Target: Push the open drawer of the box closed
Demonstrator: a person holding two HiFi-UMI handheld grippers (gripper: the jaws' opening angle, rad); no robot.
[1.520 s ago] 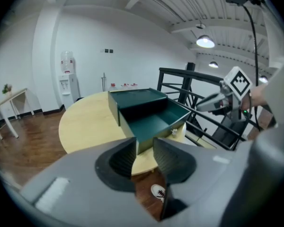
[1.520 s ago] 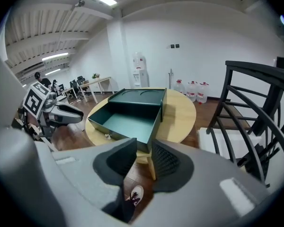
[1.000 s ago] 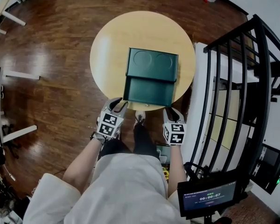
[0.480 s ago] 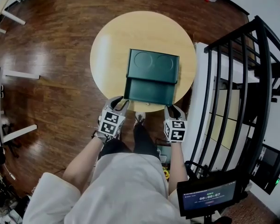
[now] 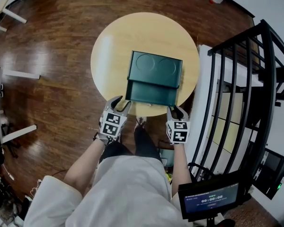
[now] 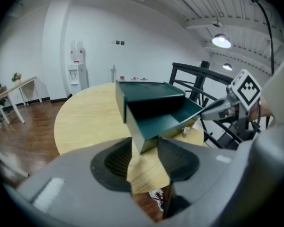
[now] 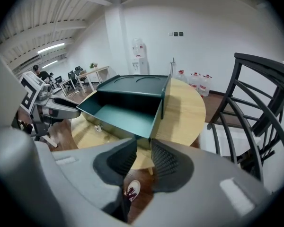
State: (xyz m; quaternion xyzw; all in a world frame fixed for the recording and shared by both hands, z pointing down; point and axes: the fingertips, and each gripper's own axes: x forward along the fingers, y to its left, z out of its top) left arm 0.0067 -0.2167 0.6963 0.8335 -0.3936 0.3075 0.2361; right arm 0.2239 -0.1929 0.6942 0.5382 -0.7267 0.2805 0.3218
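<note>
The front corners of the drawer (image 5: 149, 92) are seen just past empty jaws: left gripper (image 5: 119, 103) just opened wide, right gripper (image 5: 176, 110) narrowly apart.

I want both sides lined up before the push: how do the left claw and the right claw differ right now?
The left claw gapes wider than the right claw; its jaws have just been opening, with nothing gripped between them. The left claw sits by the drawer's left front corner, the right claw by its right front corner. Both are open, hold nothing, and angle down toward the drawer's front.
</note>
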